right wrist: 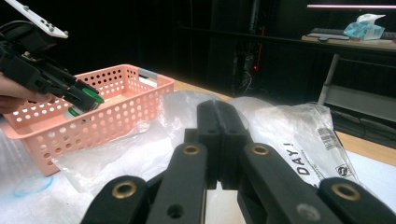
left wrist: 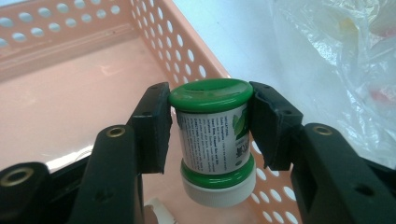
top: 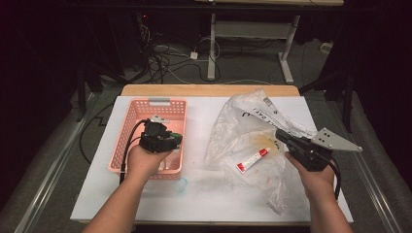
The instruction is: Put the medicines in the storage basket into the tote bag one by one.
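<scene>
The left claw (left wrist: 210,126) gripped a green-lidded jar (left wrist: 215,140) over the pink basket (top: 127,141); the right claw (right wrist: 218,140) pinched the plastic bag (right wrist: 280,126), jaws fully closed.

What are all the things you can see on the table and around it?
Pink perforated plastic basket: one, pink, on the left part of the white table.
Small green-lidded jar with printed label: one, green and white, held over the basket.
Crumpled clear plastic bag: one, clear, on the right part.
Small white tube with red cap: one, white and red, inside the bag.
White table: one, white.
Desk frame: one, pale, on the floor behind.
Left gripper: black, jaws shut on the jar.
Right gripper: black, jaws shut, by the bag.
Forearms: two, from the bottom.
</scene>
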Tool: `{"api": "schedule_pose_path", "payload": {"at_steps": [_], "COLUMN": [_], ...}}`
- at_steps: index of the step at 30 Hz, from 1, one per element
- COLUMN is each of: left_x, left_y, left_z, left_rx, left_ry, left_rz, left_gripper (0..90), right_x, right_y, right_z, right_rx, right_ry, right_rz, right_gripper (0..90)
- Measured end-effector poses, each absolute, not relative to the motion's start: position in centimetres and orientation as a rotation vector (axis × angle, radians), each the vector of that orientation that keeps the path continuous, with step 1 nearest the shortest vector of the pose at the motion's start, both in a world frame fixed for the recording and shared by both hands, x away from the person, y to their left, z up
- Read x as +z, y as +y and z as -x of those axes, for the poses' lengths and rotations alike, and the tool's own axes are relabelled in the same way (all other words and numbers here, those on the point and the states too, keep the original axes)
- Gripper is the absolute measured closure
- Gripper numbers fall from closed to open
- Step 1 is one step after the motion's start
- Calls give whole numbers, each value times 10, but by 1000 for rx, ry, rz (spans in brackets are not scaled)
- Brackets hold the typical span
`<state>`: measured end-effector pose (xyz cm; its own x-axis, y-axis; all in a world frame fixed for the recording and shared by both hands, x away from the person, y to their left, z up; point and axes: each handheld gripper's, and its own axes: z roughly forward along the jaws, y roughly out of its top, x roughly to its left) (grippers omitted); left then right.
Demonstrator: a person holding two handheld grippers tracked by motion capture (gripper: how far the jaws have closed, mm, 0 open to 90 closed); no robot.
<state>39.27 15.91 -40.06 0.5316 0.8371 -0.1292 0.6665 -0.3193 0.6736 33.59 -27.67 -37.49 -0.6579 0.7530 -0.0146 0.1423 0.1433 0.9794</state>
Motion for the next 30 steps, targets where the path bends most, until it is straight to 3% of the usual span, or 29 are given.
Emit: {"api": "schedule_pose_path", "payload": {"at_steps": [13,30], "left_x": [-393,-384], "left_y": [162,154], "left_z": [-368,-349], "left_rx": [391,375], "left_ry": [1136,1051], "left_rz": [-2009,-1956], "left_gripper": [504,505], "right_x": [-375,-375], "right_y": [-277,-276], "right_z": [-336,-336], "right_rx": [1546,1544], "right_ry": [1909,1912], "right_rz": [-849,-852], "right_gripper": [900,900]}}
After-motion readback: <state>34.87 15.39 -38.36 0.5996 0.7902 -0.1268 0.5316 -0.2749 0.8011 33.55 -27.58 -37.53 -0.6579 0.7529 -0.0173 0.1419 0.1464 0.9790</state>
